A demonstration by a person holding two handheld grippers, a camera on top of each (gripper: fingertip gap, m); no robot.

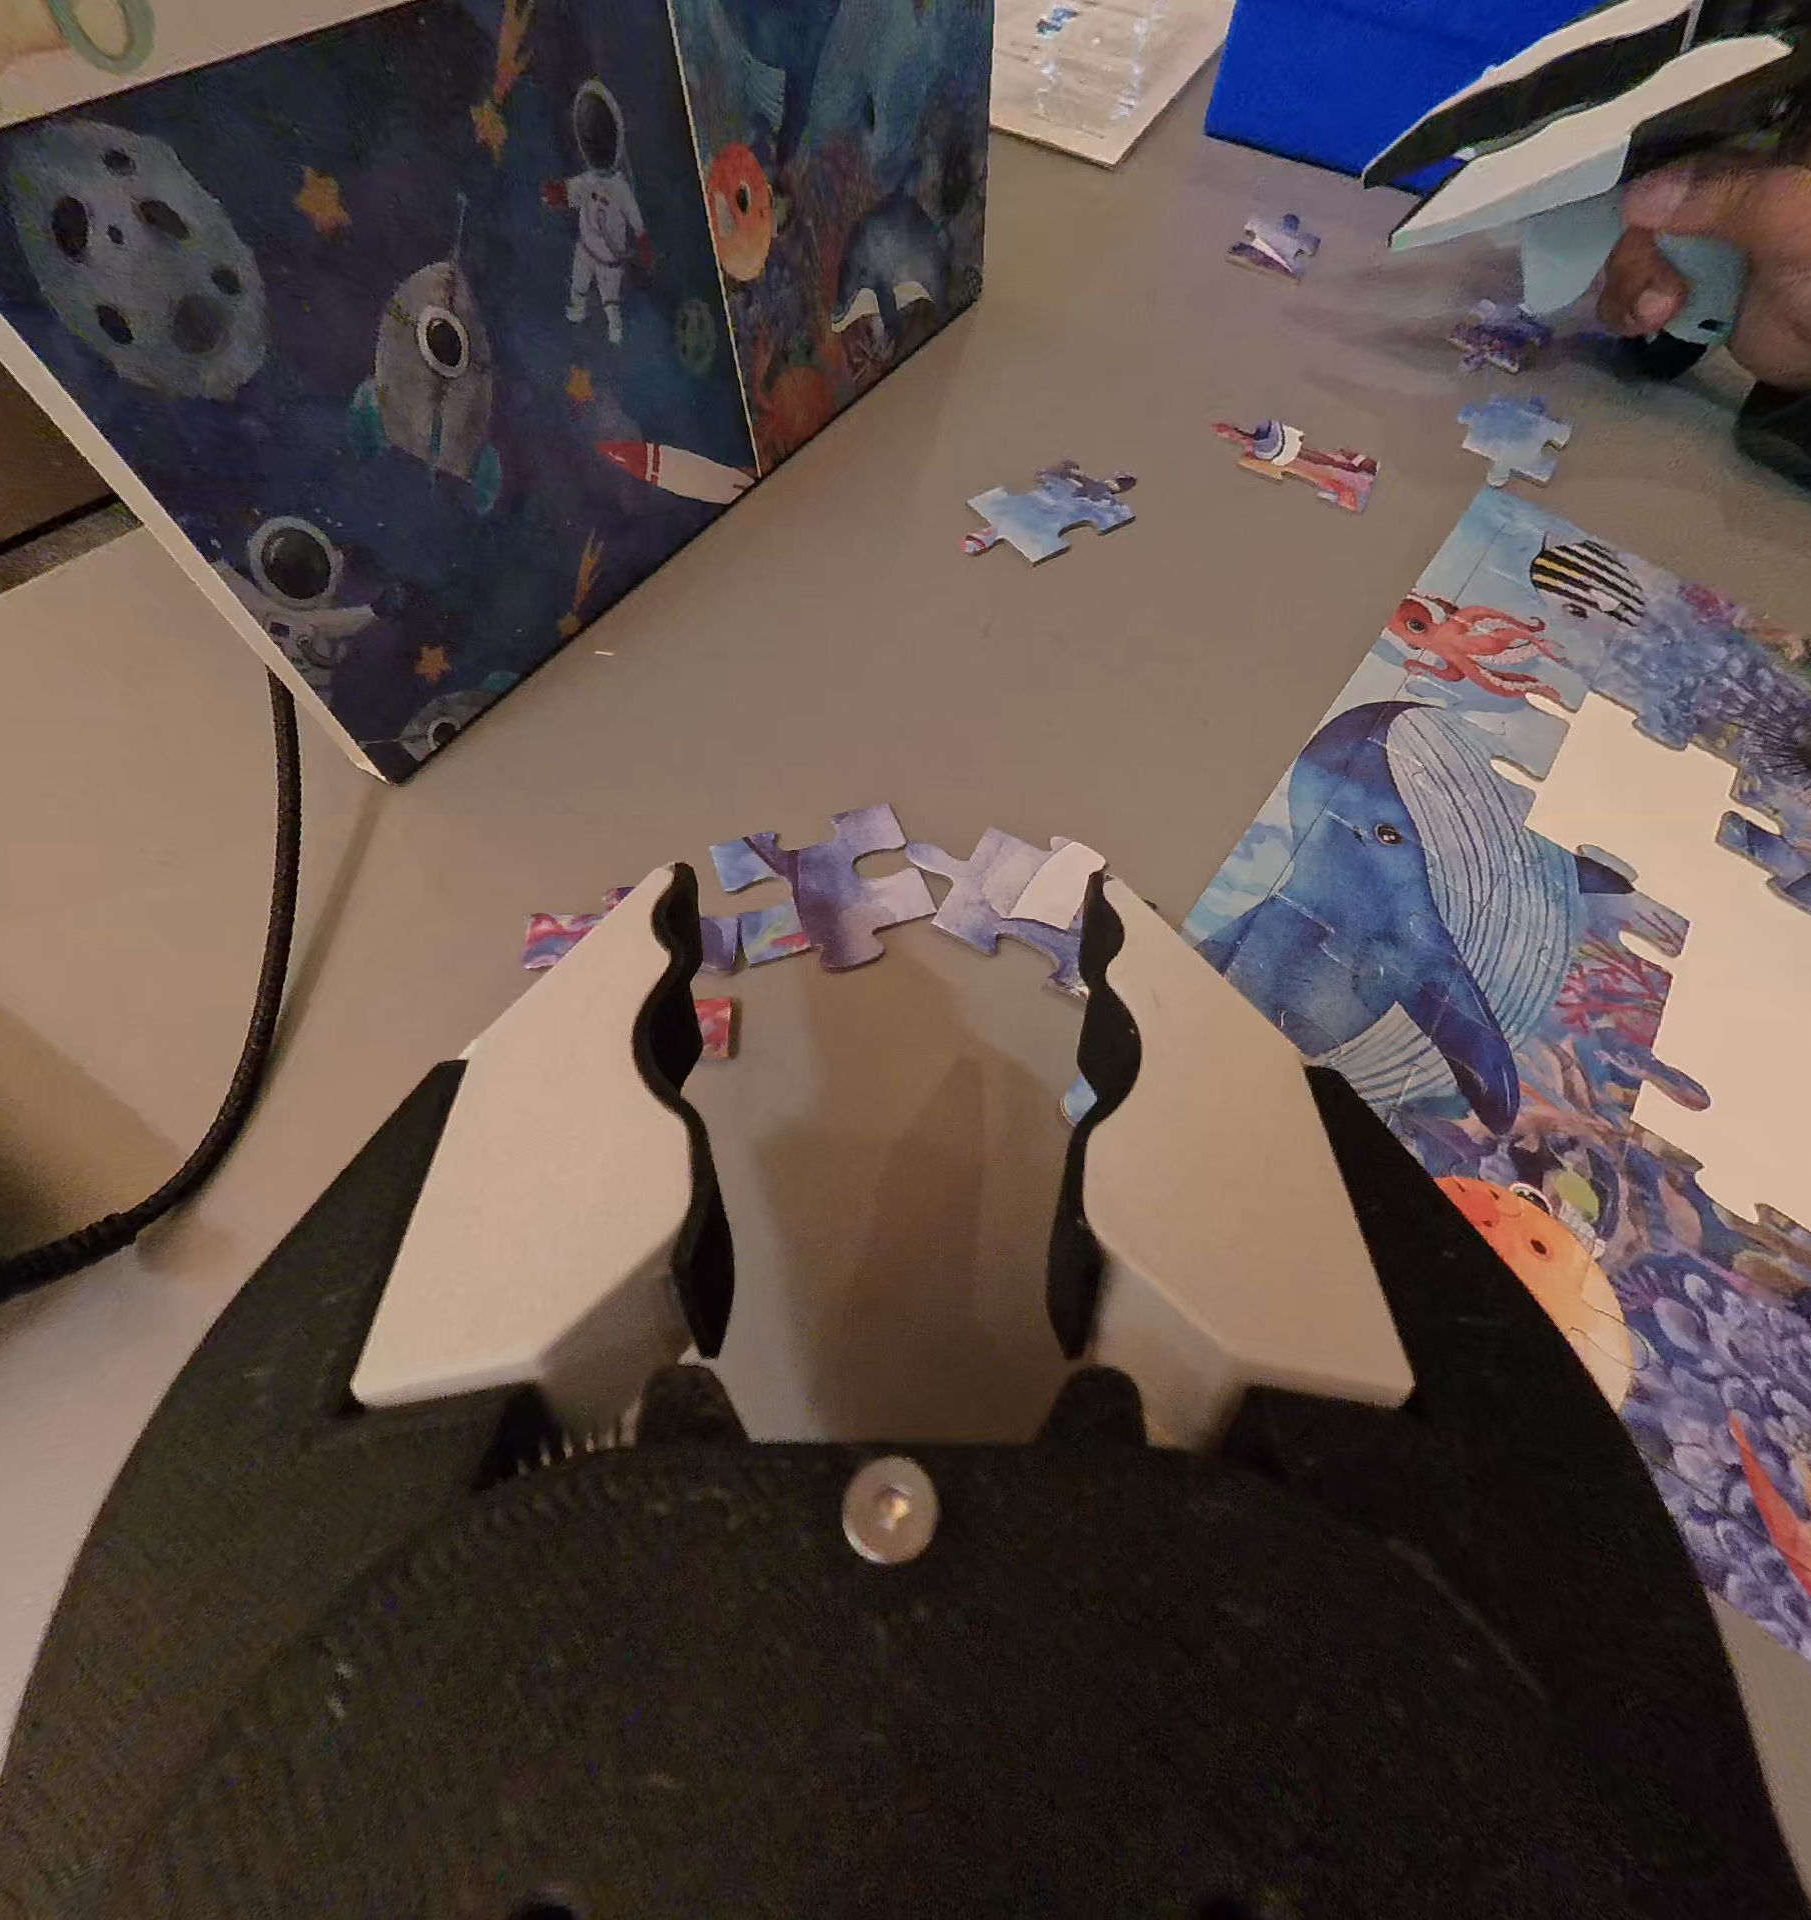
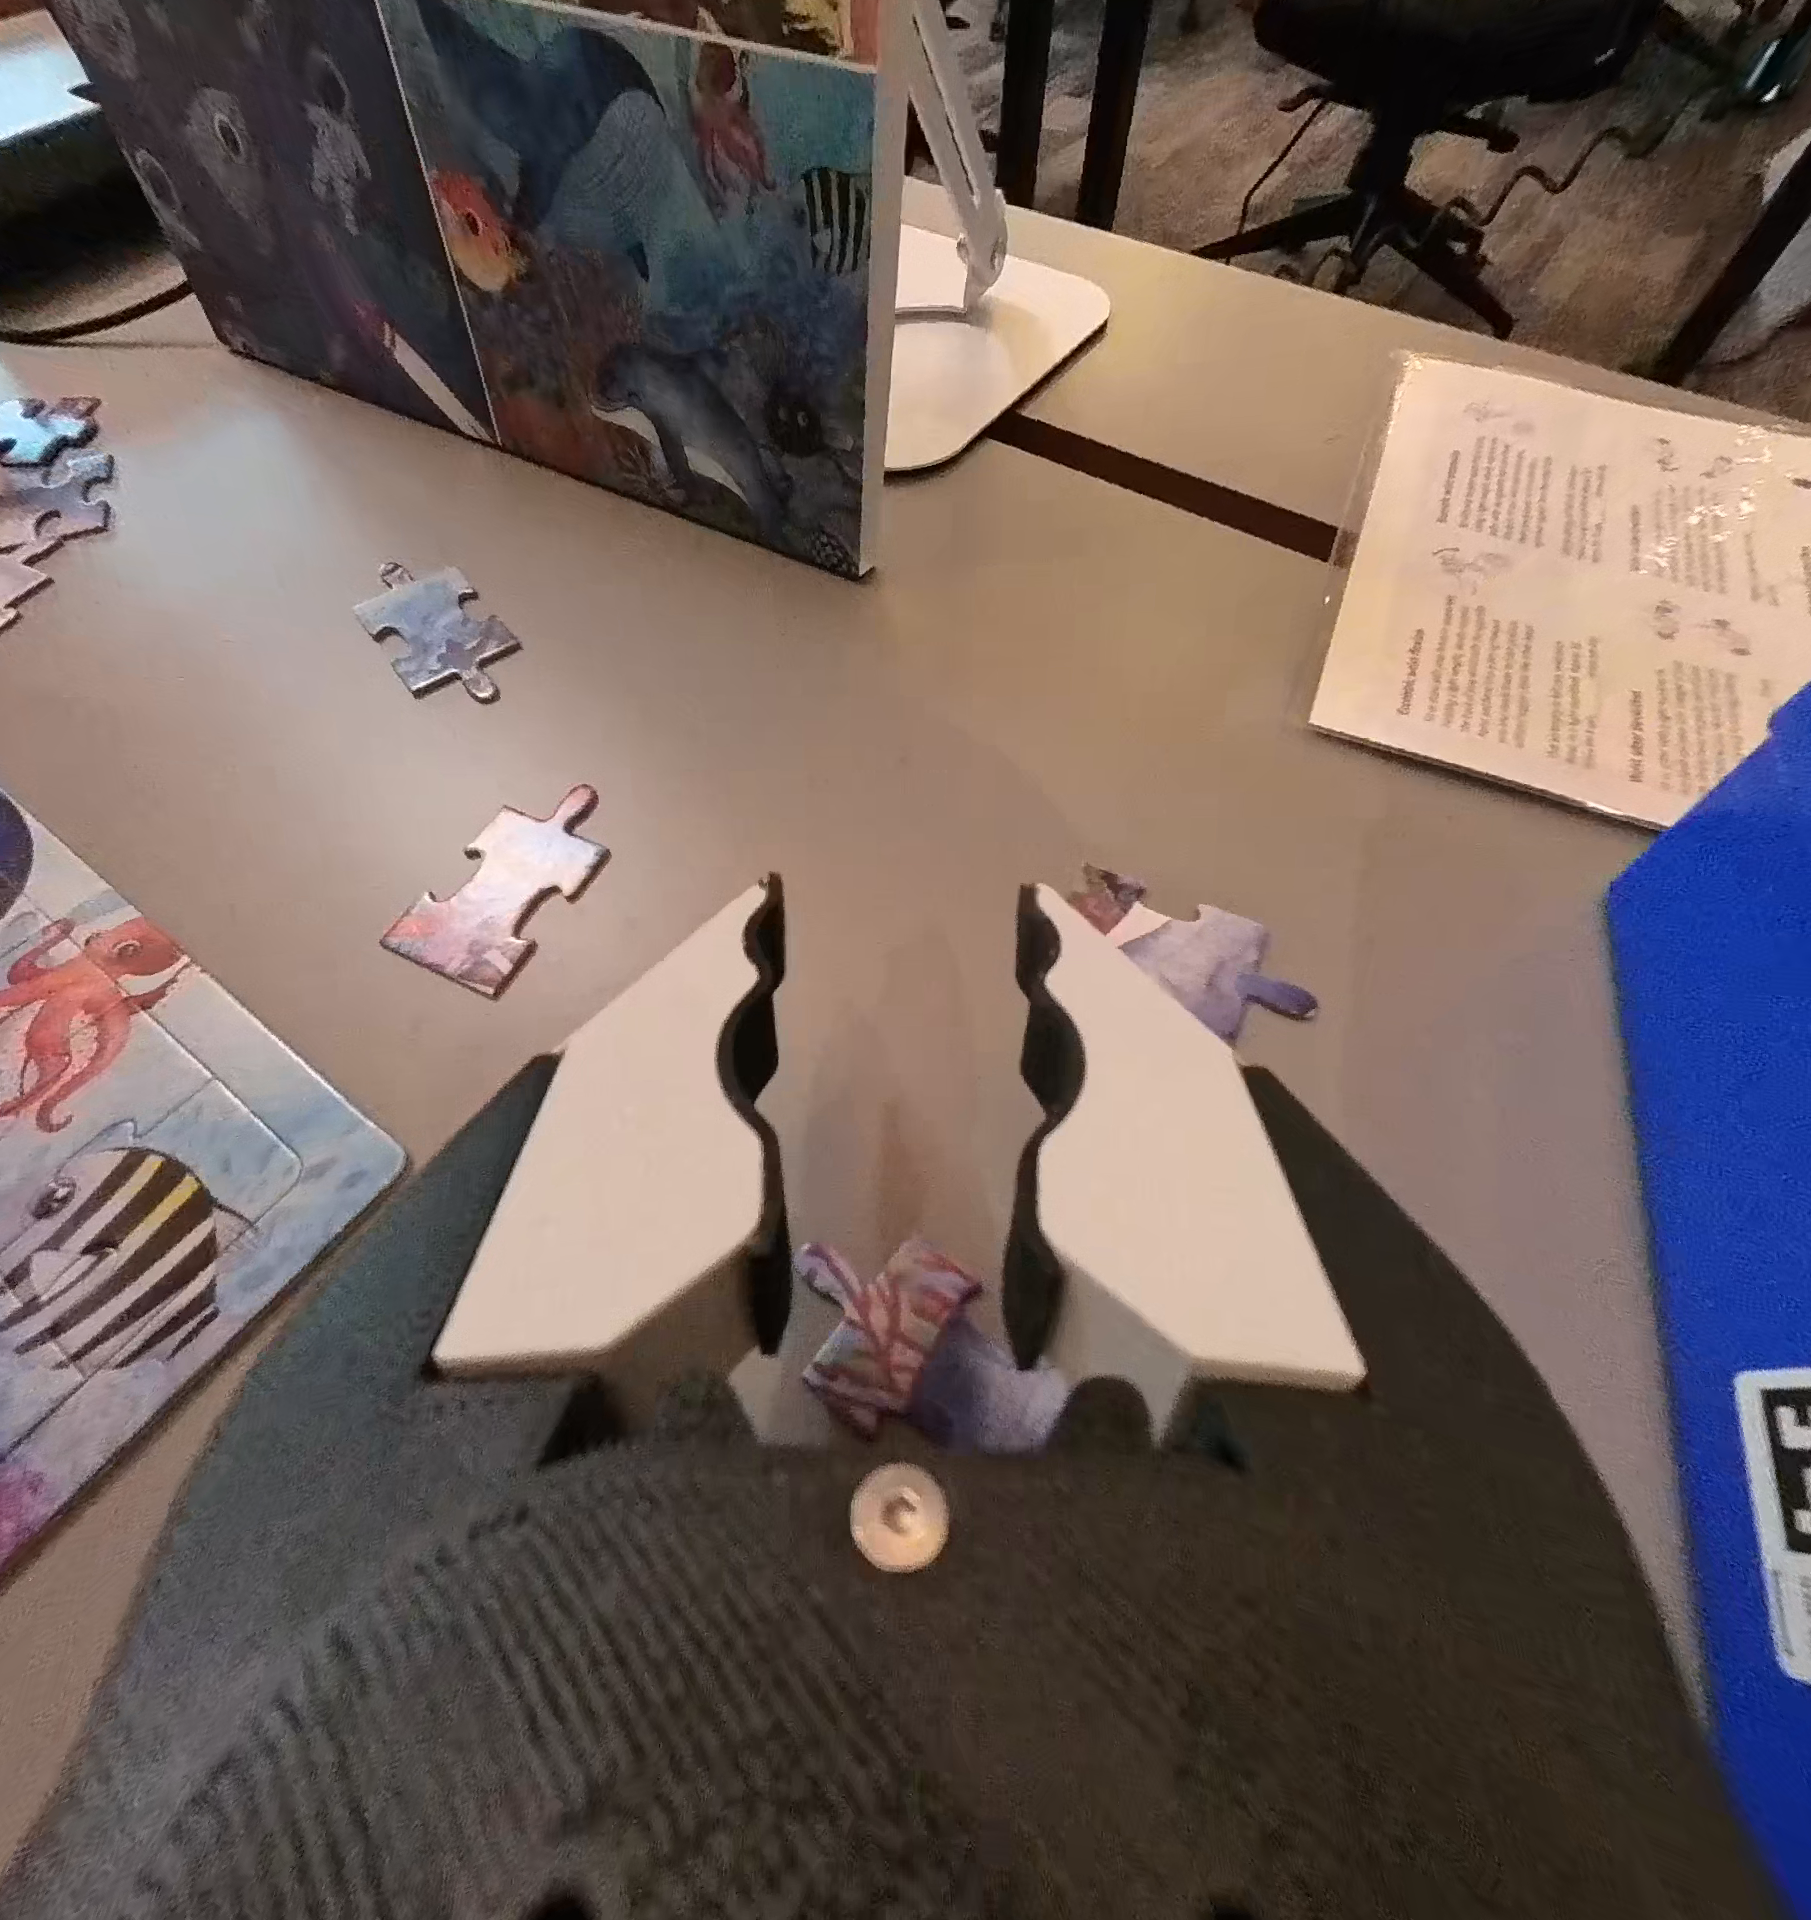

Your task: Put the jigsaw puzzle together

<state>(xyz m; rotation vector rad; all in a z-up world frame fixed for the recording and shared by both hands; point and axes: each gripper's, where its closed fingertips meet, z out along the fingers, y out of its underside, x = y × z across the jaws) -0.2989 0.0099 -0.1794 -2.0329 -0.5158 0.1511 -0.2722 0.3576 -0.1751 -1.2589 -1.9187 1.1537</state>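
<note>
The left tool (image 1: 885,894) is being held spread above loose pieces (image 1: 828,899) on the desk (image 1: 880,644). The right tool (image 2: 896,894) is likewise being held spread, nothing being pinched, beside the part-built puzzle (image 2: 101,1091).

The puzzle (image 1: 1503,1039) runs off the right edge in the left wrist view. The left gripper (image 1: 885,904) covers parts of loose pieces (image 1: 828,899). A coral piece (image 2: 885,1320) sits half hidden behind the right gripper's (image 2: 896,888) jaws, and the blue box (image 2: 1753,1091) is cut off.
</note>
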